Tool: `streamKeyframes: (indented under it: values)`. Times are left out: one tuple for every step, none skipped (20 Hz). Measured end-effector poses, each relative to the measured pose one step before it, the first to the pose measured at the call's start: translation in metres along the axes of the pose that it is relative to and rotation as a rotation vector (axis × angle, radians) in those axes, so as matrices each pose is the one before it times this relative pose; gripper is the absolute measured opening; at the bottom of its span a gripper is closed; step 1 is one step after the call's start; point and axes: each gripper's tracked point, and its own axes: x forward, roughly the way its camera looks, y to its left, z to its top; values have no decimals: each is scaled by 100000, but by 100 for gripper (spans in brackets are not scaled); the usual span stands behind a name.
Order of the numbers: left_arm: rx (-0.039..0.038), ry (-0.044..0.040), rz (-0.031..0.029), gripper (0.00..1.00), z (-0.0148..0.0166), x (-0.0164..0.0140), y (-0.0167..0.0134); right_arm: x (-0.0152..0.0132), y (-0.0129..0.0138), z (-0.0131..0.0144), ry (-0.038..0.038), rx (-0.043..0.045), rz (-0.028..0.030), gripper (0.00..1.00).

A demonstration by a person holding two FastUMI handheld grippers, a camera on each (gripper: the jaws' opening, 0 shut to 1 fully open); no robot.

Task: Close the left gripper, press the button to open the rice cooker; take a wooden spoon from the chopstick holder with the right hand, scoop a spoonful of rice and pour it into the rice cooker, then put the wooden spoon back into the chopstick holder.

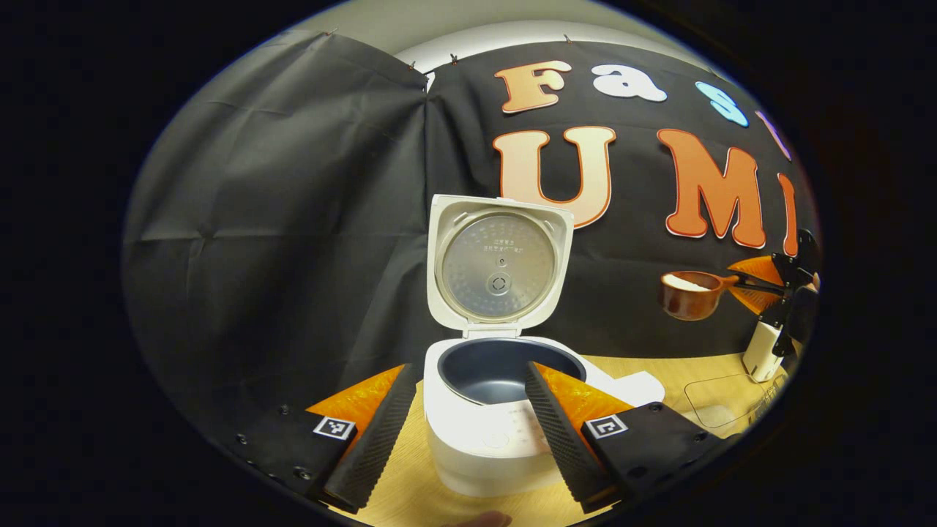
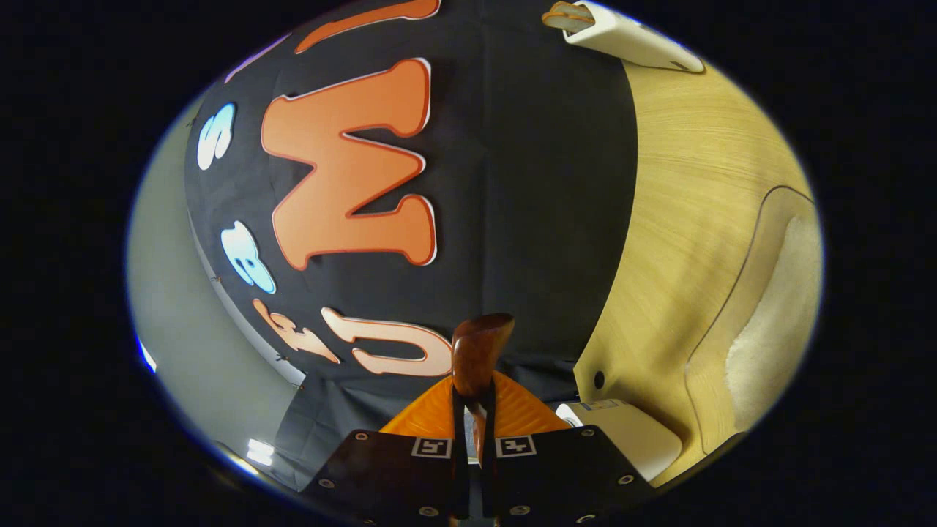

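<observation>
Lid's up on the rice cooker (image 1: 505,395), standing straight and showing its metal inner plate, so the button job looks done. The left gripper (image 1: 461,432) hangs just in front of the cooker with its fingers spread wide, one on each side of the open pot, gripping nothing. My guess: it's parked there simply to stay out of the way.

Off to that gripper's right and higher up comes the action. The right gripper (image 1: 768,285) has the wooden spoon (image 1: 688,294) by the handle, bowl level and heaped with white rice, floating in the air well apart from the cooker's rim. Level makes sense: tip it now and the rice lands on the table (image 1: 659,373).

From the right gripper view, the right gripper (image 2: 474,410) has its fingers pinched tight on the spoon's (image 2: 479,351) handle, which runs straight out ahead between the tips, a firm hold so the load can't roll. The view is turned sideways there; the rice container (image 2: 761,344) lies off to the right of the fingers, and the chopstick holder (image 2: 629,40) sits far ahead, at the top.

I'd say the scoop is made and the carry is on; the pour into the pot isn't done yet.
</observation>
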Motion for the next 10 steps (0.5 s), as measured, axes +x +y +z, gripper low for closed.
streamKeyframes:
  values:
    - [-232,-144,-72,98,184,67,99,938,272,-629,732,-1490,-340,7]
    - [-10,-141,83,98,-80,157,110,976,246,-585,467,-1280,-178,7]
    - [88,-127,294,98,-73,-44,173,910,52,-660,317,-2124,-819,7]
    - [188,-47,263,98,55,75,225,912,224,-606,334,-1757,11,7]
    - [-119,5,233,98,-63,158,161,945,-22,-532,-473,-3793,-387,7]
    - [-183,298,389,98,-92,10,222,957,-181,-413,-313,-2377,-792,7]
    - [-284,545,211,98,-203,156,114,771,-150,-722,710,-3404,-1744,7]
    - [-343,627,308,98,-549,65,323,633,-102,-645,795,-3396,-711,7]
    - [-214,448,378,98,-82,178,183,568,82,-826,890,-3066,-23,7]
    - [39,289,307,98,-229,6,73,675,317,-769,1198,-3715,409,7]
